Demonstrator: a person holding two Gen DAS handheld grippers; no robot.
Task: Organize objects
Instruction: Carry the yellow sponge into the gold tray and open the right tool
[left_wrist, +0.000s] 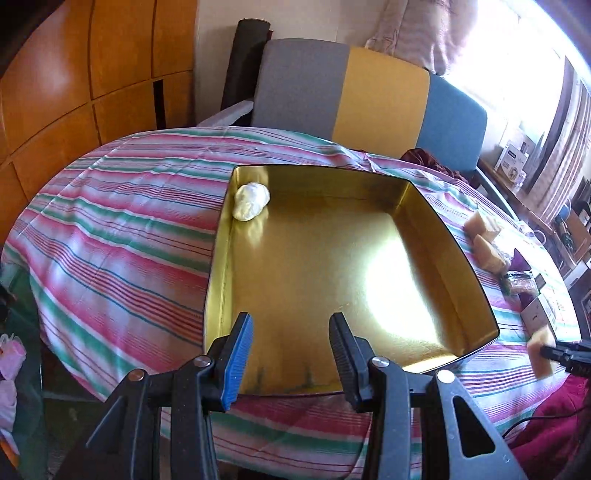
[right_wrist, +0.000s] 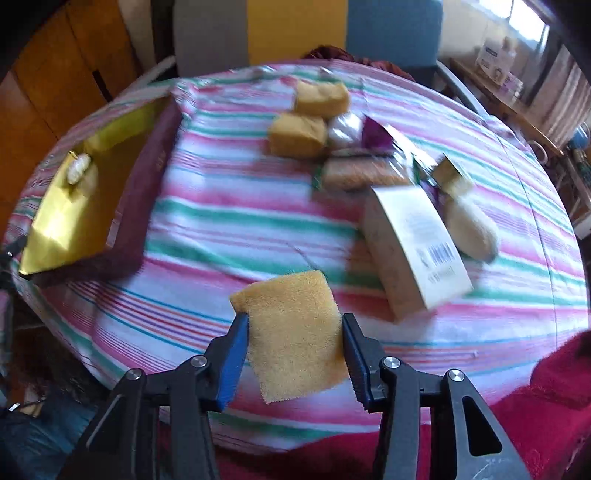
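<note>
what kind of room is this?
Likely a home living or dining room: a table under a striped cloth, a cushioned chair behind it, wooden cabinets, and curtains at a bright window.

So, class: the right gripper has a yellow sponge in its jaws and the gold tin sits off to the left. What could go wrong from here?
1. The right gripper pinches the yellow sponge only by its side edges; being soft, it may twist or slip out.
2. The gold tin has raised walls, so a low carry could catch the rim.
3. The left gripper hangs open over the tin and may get in the way.
</note>
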